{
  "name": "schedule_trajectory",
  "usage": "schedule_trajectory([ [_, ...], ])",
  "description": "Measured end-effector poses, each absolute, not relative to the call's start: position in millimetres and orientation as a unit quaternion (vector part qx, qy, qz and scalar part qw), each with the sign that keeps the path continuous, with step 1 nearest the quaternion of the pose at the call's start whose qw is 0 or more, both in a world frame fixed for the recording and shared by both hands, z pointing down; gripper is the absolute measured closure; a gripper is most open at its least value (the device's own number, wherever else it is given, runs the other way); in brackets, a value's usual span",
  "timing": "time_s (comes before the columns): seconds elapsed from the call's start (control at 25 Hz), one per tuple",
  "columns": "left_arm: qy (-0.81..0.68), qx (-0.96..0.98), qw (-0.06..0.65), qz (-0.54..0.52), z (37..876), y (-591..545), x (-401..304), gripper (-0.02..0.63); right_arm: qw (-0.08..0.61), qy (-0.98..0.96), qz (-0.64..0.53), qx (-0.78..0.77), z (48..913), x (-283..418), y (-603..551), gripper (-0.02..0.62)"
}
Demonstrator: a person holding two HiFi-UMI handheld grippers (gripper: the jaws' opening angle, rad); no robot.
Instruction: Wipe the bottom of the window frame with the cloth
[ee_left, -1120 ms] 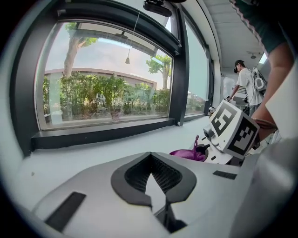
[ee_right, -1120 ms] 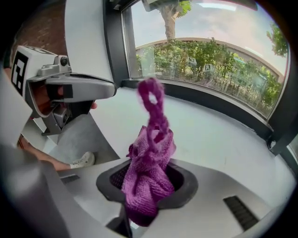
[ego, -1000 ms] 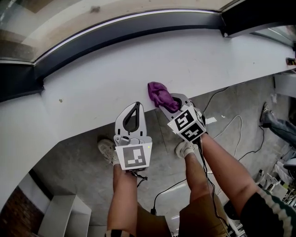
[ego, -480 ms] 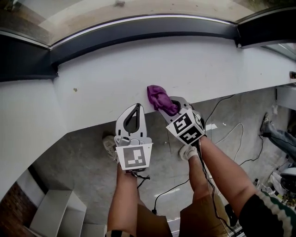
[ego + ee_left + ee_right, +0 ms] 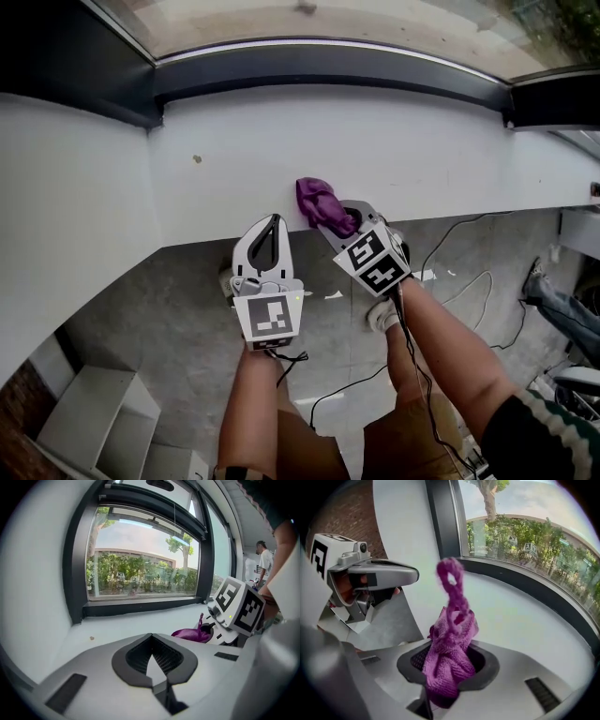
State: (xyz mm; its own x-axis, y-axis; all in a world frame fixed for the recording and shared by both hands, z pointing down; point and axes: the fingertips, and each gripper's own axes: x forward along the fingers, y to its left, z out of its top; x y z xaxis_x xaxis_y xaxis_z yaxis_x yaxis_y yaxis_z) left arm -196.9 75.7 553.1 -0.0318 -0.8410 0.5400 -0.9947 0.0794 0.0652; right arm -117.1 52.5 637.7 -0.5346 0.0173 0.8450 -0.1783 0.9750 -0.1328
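Purple cloth [image 5: 320, 200] in R gripper [image 5: 335, 221] points toward window [image 5: 309, 23].

A broad white sill [image 5: 394, 150] runs under a dark window frame [image 5: 309, 70]; daylight, trees and a low building [image 5: 136, 557] lie beyond it. Below the sill, grey concrete floor [image 5: 159, 309] carries loose cables [image 5: 489, 287] and a white shelf unit [image 5: 94, 417].

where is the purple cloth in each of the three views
Head view: cloth at centre, over the white sill's near edge, held by the right claw.
Left gripper view: low, right of centre.
Right gripper view: centre, pinched between the jaws.
Shared landmark: the dark window frame.
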Motion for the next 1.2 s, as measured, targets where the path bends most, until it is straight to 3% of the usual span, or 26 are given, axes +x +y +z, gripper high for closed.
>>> schedule_trajectory([
  [0.64,-0.756,0.586,0.227,0.184,554.1,133.8,-298.7,0.597,0.466,-0.879,0.098,-0.02,635.4,-224.3,116.0,0.469],
  [1.2,-0.779,0.549,0.238,0.189,545.6,171.9,-345.9,0.597,0.468,-0.878,0.098,-0.025,634.4,-270.3,146.3,0.469],
])
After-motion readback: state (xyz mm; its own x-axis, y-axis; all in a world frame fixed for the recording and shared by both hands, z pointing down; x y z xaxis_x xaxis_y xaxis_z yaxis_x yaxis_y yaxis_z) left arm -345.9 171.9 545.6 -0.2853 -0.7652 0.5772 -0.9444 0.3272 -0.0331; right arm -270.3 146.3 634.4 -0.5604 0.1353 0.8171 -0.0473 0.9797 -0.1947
